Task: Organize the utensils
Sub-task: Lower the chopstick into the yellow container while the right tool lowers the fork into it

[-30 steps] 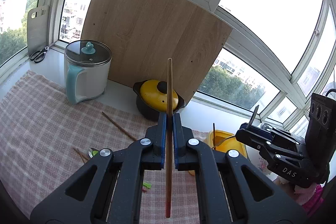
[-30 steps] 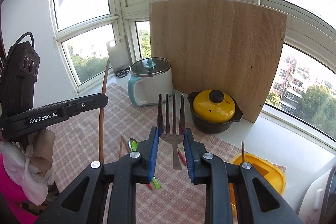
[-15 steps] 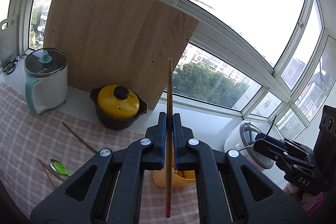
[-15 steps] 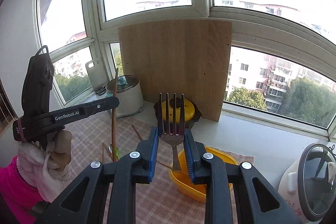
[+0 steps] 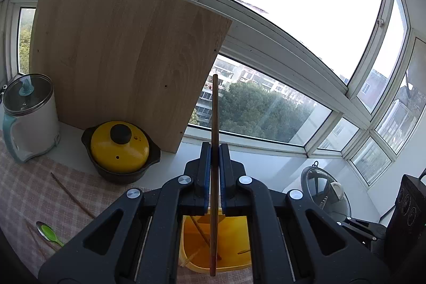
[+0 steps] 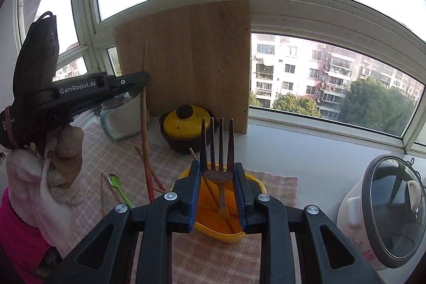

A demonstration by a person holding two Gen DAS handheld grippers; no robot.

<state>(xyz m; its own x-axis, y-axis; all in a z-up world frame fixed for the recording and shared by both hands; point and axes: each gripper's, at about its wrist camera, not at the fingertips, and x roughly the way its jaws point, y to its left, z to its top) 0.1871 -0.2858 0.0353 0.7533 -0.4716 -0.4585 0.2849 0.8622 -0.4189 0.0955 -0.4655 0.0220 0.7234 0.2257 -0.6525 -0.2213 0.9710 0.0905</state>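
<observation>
Between the blue pads of the left gripper (image 5: 214,172) stands a long wooden chopstick (image 5: 214,124), pinched upright; its top rises well above the fingertips and its reddish lower end hangs below them, over the yellow container (image 5: 229,244). That container sits directly beneath and just ahead of the left gripper, with a few thin sticks lying inside it.

Right gripper (image 6: 217,185): pads pressed against either side of a metal fork (image 6: 217,151), tines pointing up, handle pointing down toward the same yellow container (image 6: 255,184), which lies right under the fingertips. A wooden stick leans out of the container just left of the fork.

Left of the right gripper, the left gripper (image 6: 142,87) shows from the side with its chopstick (image 6: 145,124) vertical, held by a gloved hand (image 6: 53,172).

Ahead and left of the left gripper: a yellow-lidded black pot (image 5: 121,148), a white kettle with a glass lid (image 5: 29,116), and a large wooden board (image 5: 119,60) leaning against the window. On the checked cloth (image 5: 24,193) to the lower left lie a green-handled spoon (image 5: 49,230) and a loose chopstick (image 5: 72,194). To the right of the right gripper, a white cooker with a glass lid (image 6: 386,209).
</observation>
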